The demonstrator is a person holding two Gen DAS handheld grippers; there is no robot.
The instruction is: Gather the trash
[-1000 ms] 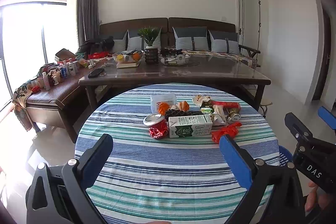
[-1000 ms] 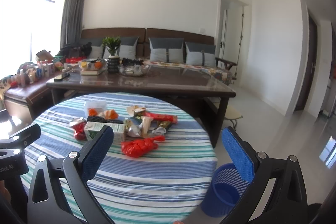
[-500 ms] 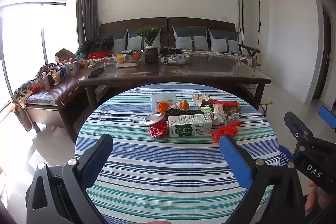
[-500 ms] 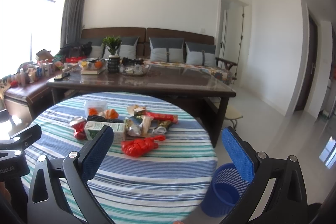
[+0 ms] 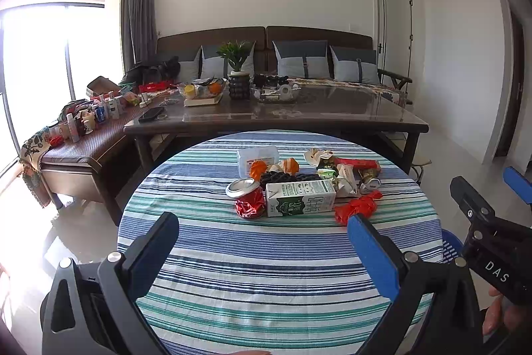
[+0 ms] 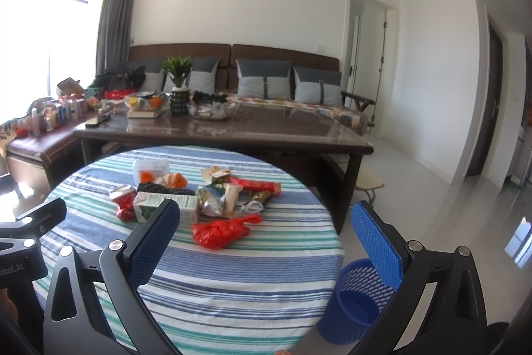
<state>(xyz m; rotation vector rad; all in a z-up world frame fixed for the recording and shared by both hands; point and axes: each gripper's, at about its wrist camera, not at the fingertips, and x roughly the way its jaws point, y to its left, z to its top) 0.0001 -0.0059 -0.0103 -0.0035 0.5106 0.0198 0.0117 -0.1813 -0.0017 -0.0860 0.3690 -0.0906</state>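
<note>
Both grippers empty, jaws spread wide: left gripper (image 5: 262, 242), right gripper (image 6: 266, 237). Trash pile mid-table, ahead of both. Red bag (image 6: 221, 229) nearest edge of pile, lies dead ahead of right gripper, long axis across view. Bin (image 6: 352, 301) on floor, right of table (image 6: 232, 288). Right hand likely nearer bag and bin

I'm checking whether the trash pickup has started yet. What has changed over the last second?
Nothing has visibly changed. The left gripper and right gripper both hang open above the near side of the striped table, holding nothing. The milk carton, crushed red can and red bag lie untouched, and the blue bin sits on the floor beside the table.
</note>
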